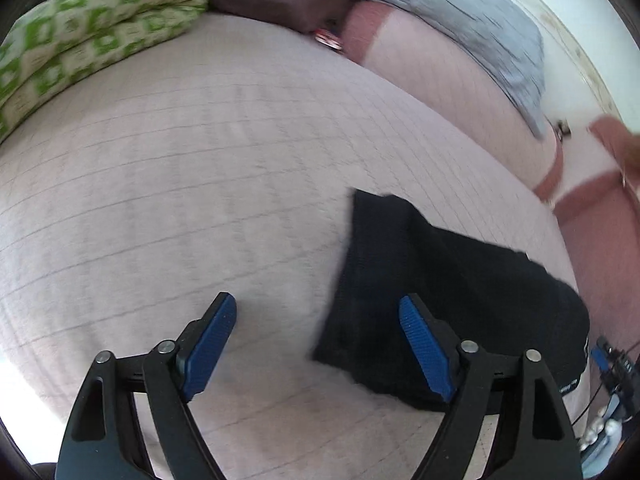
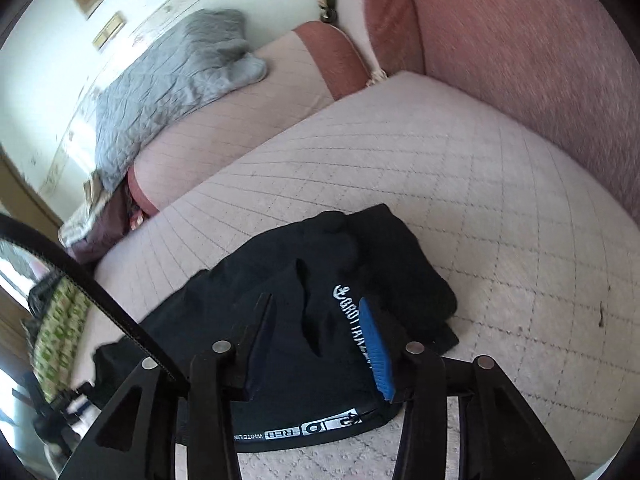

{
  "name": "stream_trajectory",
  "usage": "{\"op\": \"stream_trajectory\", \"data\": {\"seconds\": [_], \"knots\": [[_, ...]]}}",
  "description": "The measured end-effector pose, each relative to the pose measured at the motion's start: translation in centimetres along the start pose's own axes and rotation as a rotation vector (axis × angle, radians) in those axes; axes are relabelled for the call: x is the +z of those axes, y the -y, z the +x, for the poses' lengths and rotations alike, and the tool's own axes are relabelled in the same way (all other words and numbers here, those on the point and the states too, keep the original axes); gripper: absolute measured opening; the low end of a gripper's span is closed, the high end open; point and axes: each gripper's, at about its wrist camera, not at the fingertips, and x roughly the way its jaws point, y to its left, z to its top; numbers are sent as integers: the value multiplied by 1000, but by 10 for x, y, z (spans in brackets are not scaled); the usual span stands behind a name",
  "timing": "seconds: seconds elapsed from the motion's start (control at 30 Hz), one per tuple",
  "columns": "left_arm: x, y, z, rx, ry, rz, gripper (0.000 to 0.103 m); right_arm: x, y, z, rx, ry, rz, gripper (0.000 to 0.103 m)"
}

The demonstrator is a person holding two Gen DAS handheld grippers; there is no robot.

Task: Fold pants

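Note:
The black pants (image 1: pixel 452 292) lie folded into a compact bundle on the pale quilted bed cover (image 1: pixel 200 184). In the right wrist view the pants (image 2: pixel 320 280) show white lettering and a grey waistband label near the front edge. My left gripper (image 1: pixel 316 316) is open and empty, hovering over the cover with its right finger over the bundle's left edge. My right gripper (image 2: pixel 316 316) is open, its blue-padded fingers (image 2: pixel 376 344) spread above the bundle, holding nothing.
A green patterned pillow (image 1: pixel 88 36) lies at the far left. A grey quilted blanket (image 2: pixel 172 84) lies along the wall side. A red-pink upholstered backrest (image 2: pixel 540 60) rises on the right. The other gripper (image 1: pixel 612 364) shows at the bed's right edge.

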Motion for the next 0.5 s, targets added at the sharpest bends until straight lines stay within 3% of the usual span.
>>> {"op": "stream_trajectory", "data": {"seconds": [0.13, 0.17, 0.2, 0.23, 0.27, 0.37, 0.5], "knots": [[-7, 41, 17, 26, -28, 118, 91, -1, -15, 3, -26, 1, -71, 48], [-10, 51, 21, 47, -32, 156, 79, -3, -18, 4, -32, 0, -82, 48], [-12, 60, 24, 93, -27, 194, 53, -4, -20, 4, -37, -2, -91, 48], [-14, 69, 26, 126, -22, 229, 41, -5, -23, 6, -44, -7, -104, 48], [-12, 71, 28, 98, -32, 223, 25, -7, -23, 6, -47, -7, -111, 48], [-7, 70, 22, 31, -44, 166, 24, -9, -25, 7, -57, -5, -128, 48], [-5, 99, 5, 51, 10, 269, 24, -7, -22, 7, -65, 3, -124, 48]]}}
